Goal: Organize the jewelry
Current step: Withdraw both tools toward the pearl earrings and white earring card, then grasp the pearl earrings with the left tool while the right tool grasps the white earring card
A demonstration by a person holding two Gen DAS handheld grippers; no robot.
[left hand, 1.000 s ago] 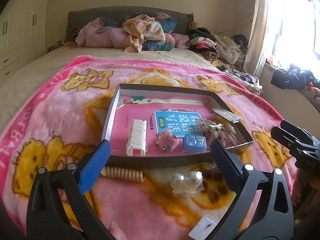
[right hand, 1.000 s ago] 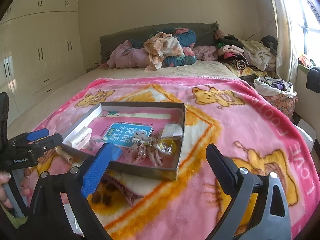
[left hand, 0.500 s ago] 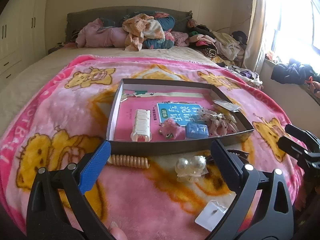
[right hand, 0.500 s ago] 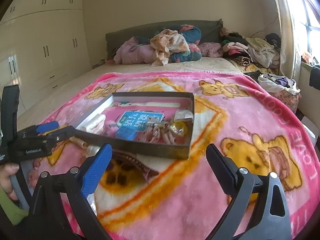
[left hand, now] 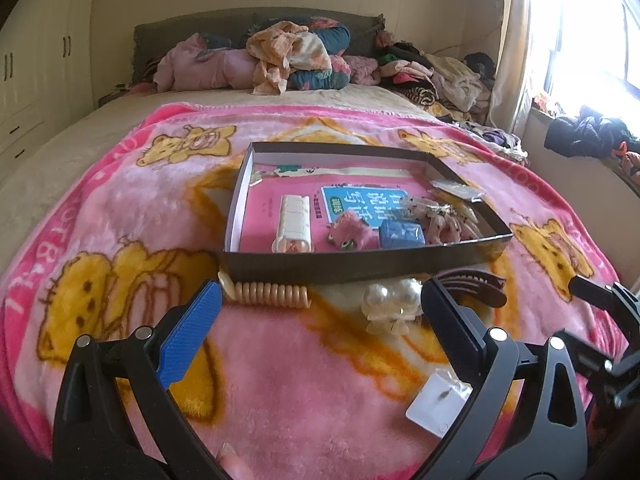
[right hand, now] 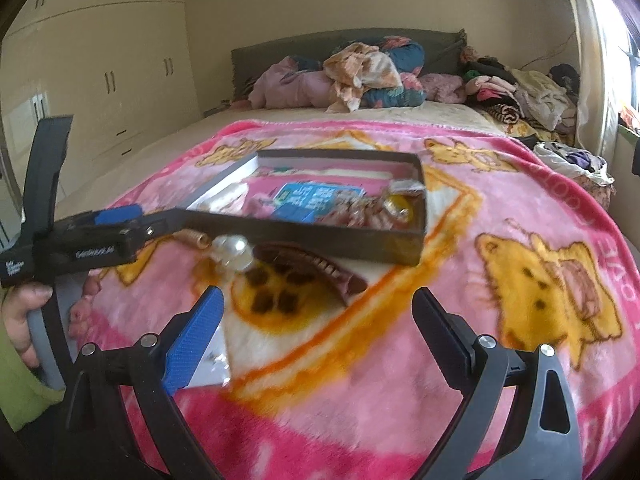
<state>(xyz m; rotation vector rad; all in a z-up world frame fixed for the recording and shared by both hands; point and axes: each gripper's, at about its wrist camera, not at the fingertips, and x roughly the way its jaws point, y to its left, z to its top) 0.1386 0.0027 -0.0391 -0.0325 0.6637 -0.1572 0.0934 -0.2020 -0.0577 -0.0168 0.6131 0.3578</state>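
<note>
A shallow dark box (left hand: 360,266) (right hand: 320,238) sits on the pink blanket and holds a white clip (left hand: 294,222), a pink fuzzy piece (left hand: 352,234), a blue box (left hand: 401,234) and several clips. In front of it lie a beige spiral tie (left hand: 270,293) (right hand: 194,238), a pearl clip (left hand: 390,300) (right hand: 232,252), a brown claw clip (left hand: 476,282) (right hand: 316,270) and a small white earring card (left hand: 438,406) (right hand: 212,364). My left gripper (left hand: 320,332) is open and empty, just short of the spiral tie and pearl clip. My right gripper (right hand: 316,336) is open and empty, before the claw clip.
The pink bear blanket (left hand: 120,208) covers the bed. Heaped clothes (left hand: 288,60) lie at the headboard. Wardrobes (right hand: 100,72) stand on the left, a window and curtain (left hand: 516,40) on the right. The left gripper (right hand: 80,252) shows in the right wrist view.
Both grippers have pulled back and down from the box, so the items in front of it show more. Both stay open and empty.
</note>
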